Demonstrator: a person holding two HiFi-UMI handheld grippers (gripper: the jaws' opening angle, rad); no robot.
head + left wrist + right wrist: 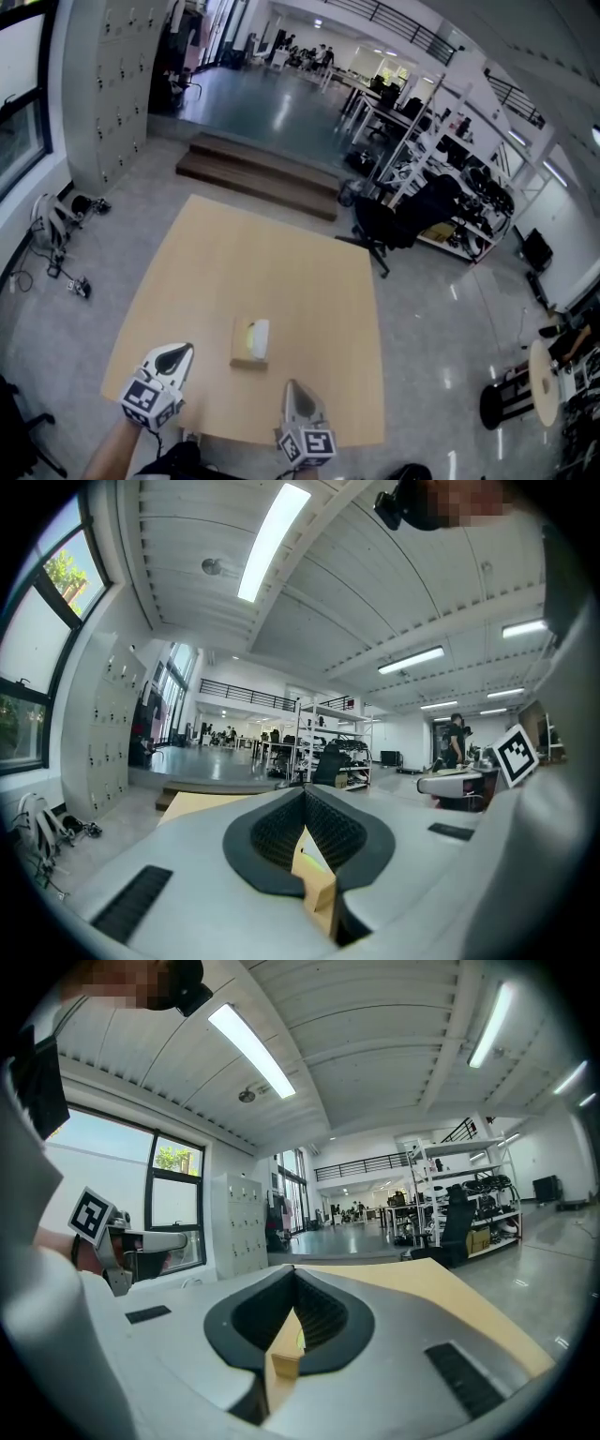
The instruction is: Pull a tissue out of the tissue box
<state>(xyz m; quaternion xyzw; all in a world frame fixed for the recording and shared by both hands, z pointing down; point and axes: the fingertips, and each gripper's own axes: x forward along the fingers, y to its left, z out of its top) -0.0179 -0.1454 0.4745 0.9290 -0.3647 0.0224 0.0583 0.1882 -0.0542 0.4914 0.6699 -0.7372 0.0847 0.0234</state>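
Note:
A tan tissue box (246, 357) lies on the wooden table (281, 272), near its front edge, with a white tissue (260, 337) showing at its top slot. My left gripper (182, 350) hovers left of the box and my right gripper (290, 384) sits just right of and nearer than it; neither touches it. Both are shut with nothing between the jaws. In the left gripper view, the gripper (305, 791) shows the box (317, 878) through the gap below its closed tips. The right gripper view has the same look, with the gripper (293, 1269) above the box (281, 1358).
The table's near edge runs just under both grippers. Beyond its far edge are dark wooden steps (258, 173) and a black office chair (380, 225); shelving racks (450, 178) stand at the right. Grey lockers (108, 84) line the left wall, with bags (47, 225) on the floor.

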